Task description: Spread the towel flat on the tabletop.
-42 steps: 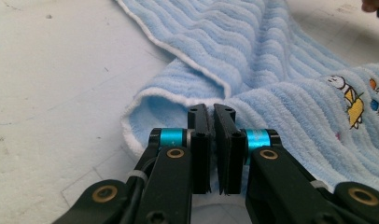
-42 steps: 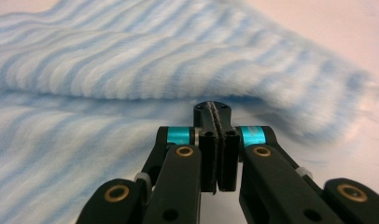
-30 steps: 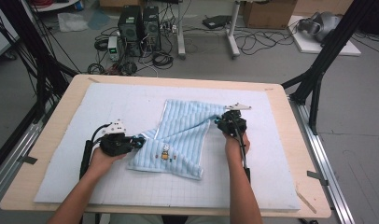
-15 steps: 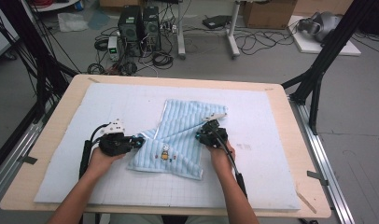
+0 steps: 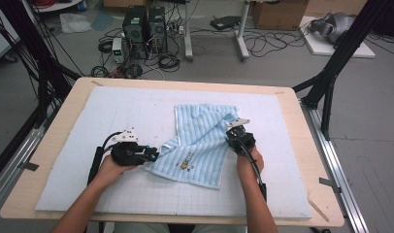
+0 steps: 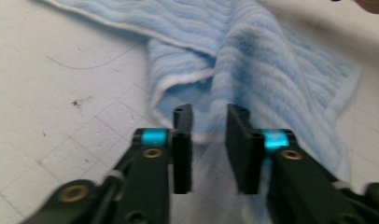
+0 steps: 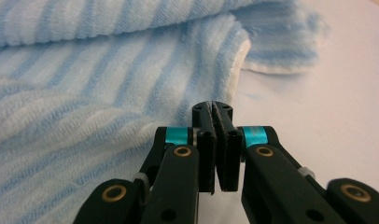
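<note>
High view: a wooden table (image 5: 49, 145) with rounded corners carries a pale gridded mat (image 5: 112, 116) that covers most of its top. Black frame struts (image 5: 331, 73) rise at both sides of the table, and metal rails run along its edges. Beyond it the grey floor (image 5: 282, 68) holds a dark computer tower (image 5: 137, 24), tangled cables (image 5: 161, 60), two white stand legs, a cardboard box (image 5: 277, 12) and a white board at the far right.

A light blue striped towel (image 5: 200, 141) lies near the middle of the mat, rumpled, with its right part folded over itself and a small printed motif near its front edge. No container stands on the table.

The left tool (image 5: 149, 155) rests low on the mat at the towel's left corner, held by the person's left hand (image 5: 110, 167). In the left gripper view its jaws stand apart, with the towel's white-edged corner (image 6: 201, 135) lying between and just ahead of them; they are released, pressing on nothing.

The right tool (image 5: 231, 136) sits at the towel's right edge, held by the right hand (image 5: 248, 165). In the right gripper view its jaws are pressed together just beside the towel's folded edge (image 7: 234, 70); whether any cloth is pinched between them I cannot tell.
</note>
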The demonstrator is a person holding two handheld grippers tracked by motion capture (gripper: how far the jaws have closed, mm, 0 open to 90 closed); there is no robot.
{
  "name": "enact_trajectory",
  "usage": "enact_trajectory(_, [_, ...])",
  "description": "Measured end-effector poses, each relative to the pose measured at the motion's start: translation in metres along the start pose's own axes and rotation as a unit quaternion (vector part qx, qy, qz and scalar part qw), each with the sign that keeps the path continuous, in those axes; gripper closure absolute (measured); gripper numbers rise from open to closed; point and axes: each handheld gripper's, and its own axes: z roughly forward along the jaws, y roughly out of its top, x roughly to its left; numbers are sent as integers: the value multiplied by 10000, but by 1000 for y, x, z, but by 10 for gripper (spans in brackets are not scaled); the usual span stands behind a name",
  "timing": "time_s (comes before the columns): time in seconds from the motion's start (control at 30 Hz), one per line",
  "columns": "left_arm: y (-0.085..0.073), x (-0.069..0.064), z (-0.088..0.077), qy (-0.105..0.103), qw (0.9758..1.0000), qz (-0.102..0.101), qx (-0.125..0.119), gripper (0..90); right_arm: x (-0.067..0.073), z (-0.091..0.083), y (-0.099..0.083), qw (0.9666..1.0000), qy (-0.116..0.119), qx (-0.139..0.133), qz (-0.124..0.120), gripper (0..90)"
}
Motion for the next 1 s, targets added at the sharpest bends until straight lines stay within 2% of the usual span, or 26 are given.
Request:
enact_trajectory(0.03, [0,2,-1,104,9999,-58,7,564,-5,-3,-6,9998,89,-87,148,826])
enact_trajectory(0.07, [0,3,-3,194,9997,-124,-50,564,-5,-3,-6,9998,89,-87,148,826])
enact_trajectory(0.13, [1,6,-8,310,9992,-174,-191,555,-8,-10,-11,9988,222,-331,273,720])
enact_trajectory(0.23, [3,10,-15,330,9977,-309,-515,539,-13,-25,-23,9951,451,-709,523,601])
enact_trajectory(0.3, [5,10,-17,364,9970,-335,-589,521,-17,-34,-31,9919,626,-846,711,520])
enact_trajectory(0.4, [11,11,-16,378,9961,-423,-669,475,-20,-48,-43,9866,825,-1110,861,442])
enact_trajectory(0.47, [17,12,-11,378,9952,-464,-773,464,-20,-59,-48,9862,812,-1187,815,388])
enact_trajectory(0.5, [22,12,-7,361,9952,-472,-772,464,-20,-59,-48,9862,812,-1187,815,388])
enact_trajectory(0.63, [42,13,18,304,9968,-432,-602,464,-21,-66,-55,9864,796,-1229,744,359])
enact_trajectory(0.8, [60,13,62,354,9981,-410,-276,463,-26,-63,-60,9868,788,-1184,774,360])
enact_trajectory(0.9, [65,10,88,398,9988,-254,119,452,-28,-63,-60,9860,792,-1225,805,363])
enact_trajectory(1.0, [68,6,108,559,9976,-27,417,450,-30,-64,-61,9852,821,-1275,804,363])
